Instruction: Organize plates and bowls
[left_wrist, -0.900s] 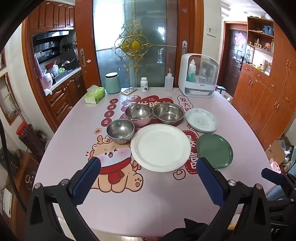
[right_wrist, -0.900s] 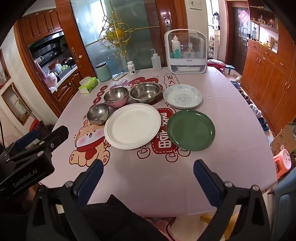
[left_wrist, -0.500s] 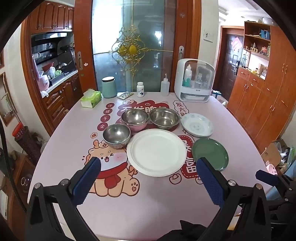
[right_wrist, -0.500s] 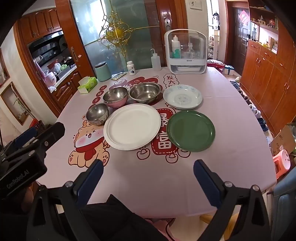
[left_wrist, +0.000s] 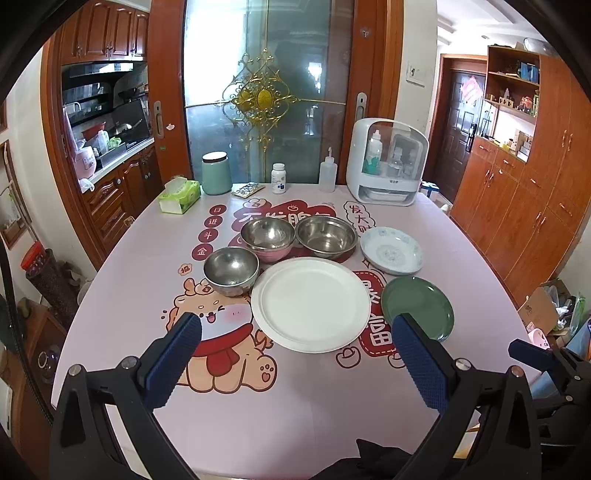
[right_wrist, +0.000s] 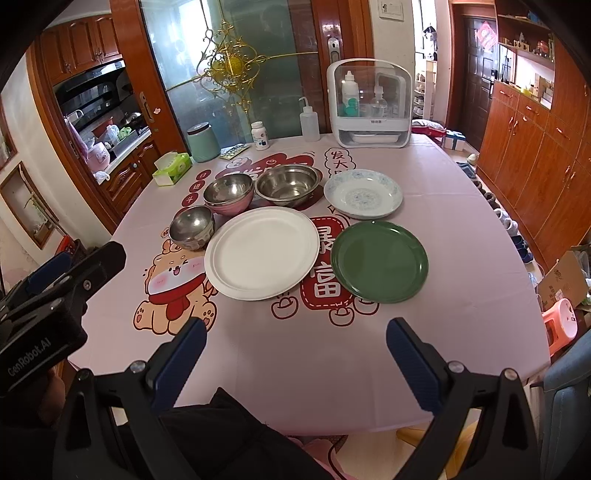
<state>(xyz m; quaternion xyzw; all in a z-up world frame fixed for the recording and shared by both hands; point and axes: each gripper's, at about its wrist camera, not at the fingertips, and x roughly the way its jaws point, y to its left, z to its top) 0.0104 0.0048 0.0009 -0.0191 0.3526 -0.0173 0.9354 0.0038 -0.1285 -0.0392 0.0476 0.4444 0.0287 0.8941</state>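
Basically we're at the start: nothing picked up, both tools hang over the near edge of the table (left_wrist: 110, 295), well short of the dishes. Our left gripper (left_wrist: 295, 354) has its fingers wide apart with nothing between them; our right gripper (right_wrist: 293, 350) is just as wide and also holds nothing.

Dishes sit mid-table in a loose cluster. Big white plate (left_wrist: 311, 303) is nearest, centre. Green plate (right_wrist: 379, 261) is just to its right, a small gap between them. Patterned plate (right_wrist: 363, 193) lies behind the green one, close, rims nearly meeting; we can't tell if they touch. Three metal bowls run along the back and left: small steel bowl (left_wrist: 231, 269) at the white plate's left rim, pink-sided bowl (left_wrist: 268, 238) behind it, wide steel bowl (left_wrist: 327, 236) next to that, the two back ones side by side and about touching. The pink one looks like it may have a second bowl nested in it, not sure.

We judge the step in hand as approach, no target committed yet. Next move probably calls for our right tool to reach forward to the green plate, get one finger under the rim and pinch the edge, then carry it onto the white plate. Flat rims on a slick cloth could slide instead of lifting. Bowls would nest small into large on the left side.
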